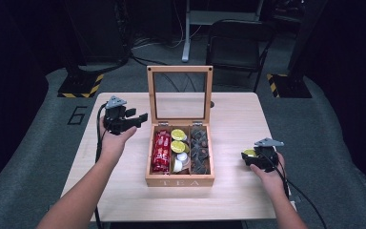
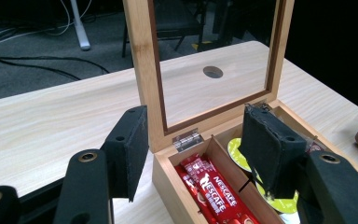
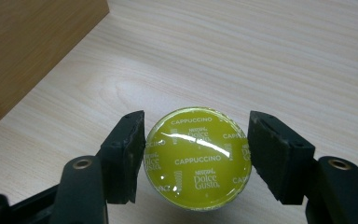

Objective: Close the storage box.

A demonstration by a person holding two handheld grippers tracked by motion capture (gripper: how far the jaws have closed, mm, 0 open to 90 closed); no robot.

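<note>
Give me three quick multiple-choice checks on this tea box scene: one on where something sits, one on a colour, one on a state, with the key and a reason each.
1. Where is the capsule between the right gripper's jaws?
A. inside the box
B. on the table to the right of the box
C. on the chair

2. What colour is that capsule's lid?
A. yellow-green
B. red
C. white

3. How is the lid of the tea box?
A. shut flat
C. taken off and lying on the table
B. raised upright on its hinges

Key: 1 B, the high view shows the right gripper and capsule on the bare table right of the box. 2 A, the right gripper view shows a yellow-green top printed Cappuccino. 3 B, the glass-paned lid stands up behind the compartments, with the left gripper raised beside it.
</note>
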